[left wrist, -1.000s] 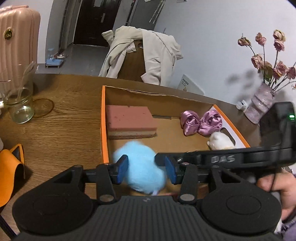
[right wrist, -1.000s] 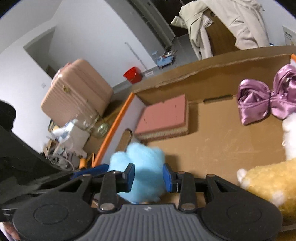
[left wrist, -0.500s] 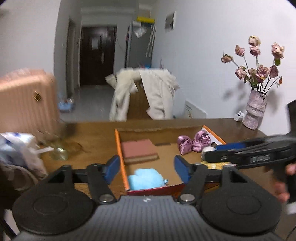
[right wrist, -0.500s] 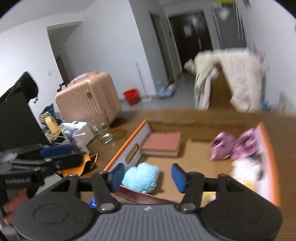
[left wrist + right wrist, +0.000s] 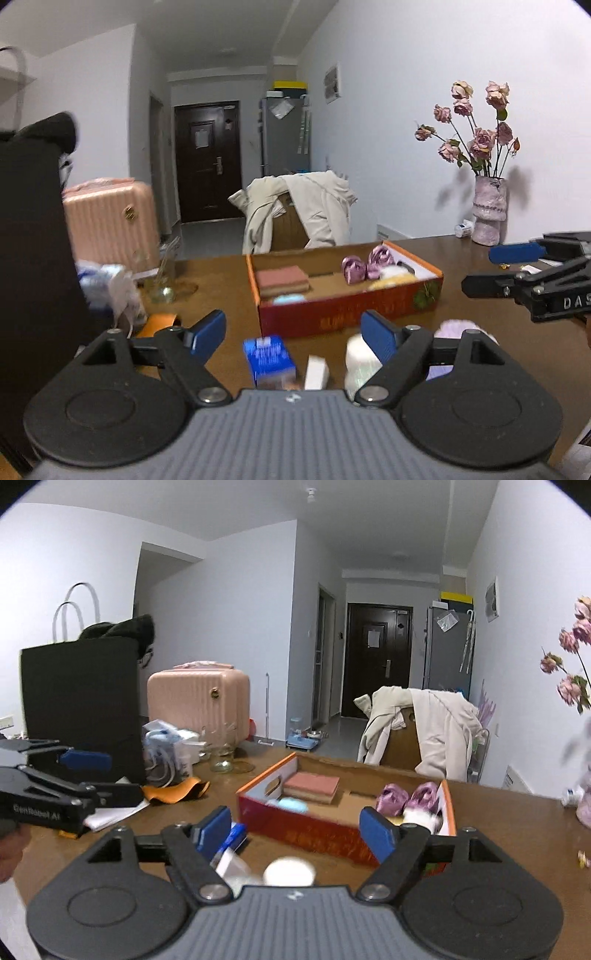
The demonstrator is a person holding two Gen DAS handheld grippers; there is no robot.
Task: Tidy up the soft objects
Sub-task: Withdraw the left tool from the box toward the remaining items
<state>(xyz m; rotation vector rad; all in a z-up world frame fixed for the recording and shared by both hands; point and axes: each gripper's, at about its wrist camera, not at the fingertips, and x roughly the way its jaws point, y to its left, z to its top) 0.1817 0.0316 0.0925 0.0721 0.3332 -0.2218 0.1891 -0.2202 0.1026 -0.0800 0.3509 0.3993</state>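
Cardboard forms the open box seen from the left wrist, standing on the brown worktop with its red front wall facing the camera. Inside it lie a pink sponge, a pale blue puff, a purple bow and a yellowish plush. The left gripper is held spread wide and empty, short of the box. Just beyond its fingers, a white ball and a pale lilac ball are seen on the worktop beside a blue carton and a small white block. The right gripper is visible at the right edge, its jaws apart with nothing between them. A risk is judged here: the carton and block sit close to the white ball, so a hard item could be caught with the soft one if the jaws are lowered carelessly. Motion blur also suggests quick movement, which could cause the round ball to be knocked and rolled away.

From the right wrist, the right gripper is shown spread and empty, with the white ball almost under its body and the box just ahead. The left gripper is seen open at the left. Both are near the same ball, so a collision could be caused if both are closed on it at once. A light pinch on such springy material could let it slip before the box is reached.
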